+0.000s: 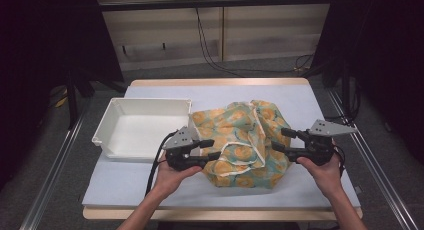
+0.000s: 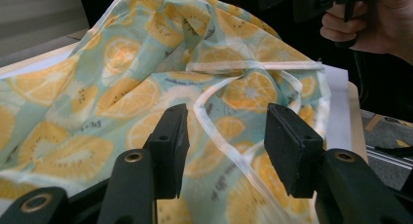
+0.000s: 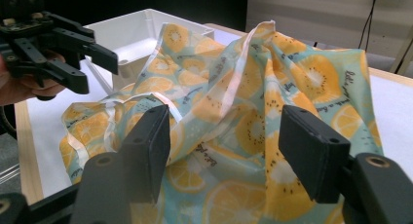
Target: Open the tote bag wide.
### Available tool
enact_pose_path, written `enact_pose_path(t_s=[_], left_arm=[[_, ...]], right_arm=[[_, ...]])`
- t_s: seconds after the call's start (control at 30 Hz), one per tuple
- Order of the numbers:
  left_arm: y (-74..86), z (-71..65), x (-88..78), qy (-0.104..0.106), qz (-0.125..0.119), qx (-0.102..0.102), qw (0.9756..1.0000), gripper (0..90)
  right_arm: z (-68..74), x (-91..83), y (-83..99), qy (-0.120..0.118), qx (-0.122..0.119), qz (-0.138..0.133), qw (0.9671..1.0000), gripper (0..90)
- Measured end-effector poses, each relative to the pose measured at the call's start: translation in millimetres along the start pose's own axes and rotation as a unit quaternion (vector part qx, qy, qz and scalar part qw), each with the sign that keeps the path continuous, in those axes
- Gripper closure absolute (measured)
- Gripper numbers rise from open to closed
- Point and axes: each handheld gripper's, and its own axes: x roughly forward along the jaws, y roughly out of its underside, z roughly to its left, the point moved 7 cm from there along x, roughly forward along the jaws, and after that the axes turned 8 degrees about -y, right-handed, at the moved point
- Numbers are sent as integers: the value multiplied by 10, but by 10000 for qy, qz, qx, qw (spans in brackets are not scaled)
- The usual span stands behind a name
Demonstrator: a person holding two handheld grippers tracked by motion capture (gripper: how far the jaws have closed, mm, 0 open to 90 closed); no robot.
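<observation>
A crumpled cloth (image 1: 245,140) printed with orange and kiwi slices and edged with white tape lies heaped in the middle of the table. My left gripper (image 1: 212,149) is at the cloth's left edge, pointing right, jaws open. In the left gripper view the left gripper (image 2: 224,124) has the cloth (image 2: 146,87) and a white tape strip behind the gap, and the pads do not press on it. My right gripper (image 1: 280,139) is at the cloth's right edge, pointing left, also open. The right gripper view shows the right gripper (image 3: 224,124) spread in front of the cloth (image 3: 253,97).
A white plastic tray (image 1: 142,127) stands left of the cloth, close behind the left gripper, and it appears as the tray (image 3: 141,29) in the right gripper view too. A pale blue mat (image 1: 300,97) covers the tabletop. Metal rails run along both table sides.
</observation>
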Motion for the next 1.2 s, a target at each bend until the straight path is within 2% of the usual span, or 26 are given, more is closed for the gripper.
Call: enact_pose_path(t_s=[0.1, 0.17, 0.2, 0.23, 0.27, 0.37, 0.43, 0.53, 0.57, 0.63, 0.67, 0.73, 0.77, 0.8, 0.83, 0.9, 0.97, 1.1, 1.13, 1.2], left_arm=[[-62, 18, 137, 60, 0, -25, 10000, 525], [-78, 14, 170, 62, 13, 4, 10000, 533], [-95, 1, 212, 125, 29, 3, 9999, 533], [-118, -9, 294, 144, 124, 168, 9997, 535], [-125, -1, 333, 160, 159, 187, 9996, 540], [-142, 60, 431, 103, 155, 102, 9998, 545], [-127, 108, 477, 90, 187, -28, 9998, 545], [-88, 133, 520, 101, 263, -75, 9996, 524], [-42, 131, 563, 99, 362, -98, 9992, 510], [-16, 106, 586, 153, 412, -78, 9990, 491], [-3, 98, 592, 96, 504, 5, 9987, 491], [14, 87, 596, 83, 557, 15, 9984, 486], [42, 65, 619, 126, 562, -42, 9983, 486], [63, 66, 632, 69, 629, 42, 9980, 487], [78, 53, 656, 95, 640, 30, 9979, 492], [103, 46, 689, 47, 721, 106, 9973, 527], [109, 16, 695, 115, 753, 235, 9968, 642], [131, 5, 695, 125, 827, 279, 9961, 795], [138, 2, 698, 174, 835, 192, 9962, 827], [138, -5, 703, 229, 805, 150, 9964, 894]], right_arm=[[-15, 41, -27, -14, 14, 9, 10000, 370], [-29, 64, -49, -18, 16, -14, 10000, 368], [-35, 73, -57, -27, 12, -18, 10000, 368], [-38, 81, -66, -35, 17, -31, 10000, 368], [-42, 89, -73, -46, 7, -58, 10000, 367], [-36, 100, -67, -43, 21, -45, 10000, 365], [-34, 103, -54, -40, 17, -30, 10000, 361], [-37, 98, -44, -27, 25, -22, 10000, 358], [-48, 93, -42, -19, 34, -28, 10000, 358], [-54, 97, -42, -22, 40, -35, 10000, 354], [-57, 99, -41, -18, 37, -22, 10000, 350], [-60, 101, -39, -19, 21, 3, 10000, 348], [-65, 99, -32, -16, 33, 1, 10000, 347], [-66, 104, -26, -18, 28, 12, 10000, 347], [-61, 112, -18, -24, 15, 36, 10000, 347], [-52, 129, -9, -47, 24, 62, 10000, 344], [-43, 142, -8, -41, 5, 80, 10000, 344], [-25, 141, -23, -76, 2, 47, 10000, 344], [-26, 142, -23, -78, 10, 49, 10000, 344], [-28, 146, -21, -66, 6, 57, 10000, 342]])
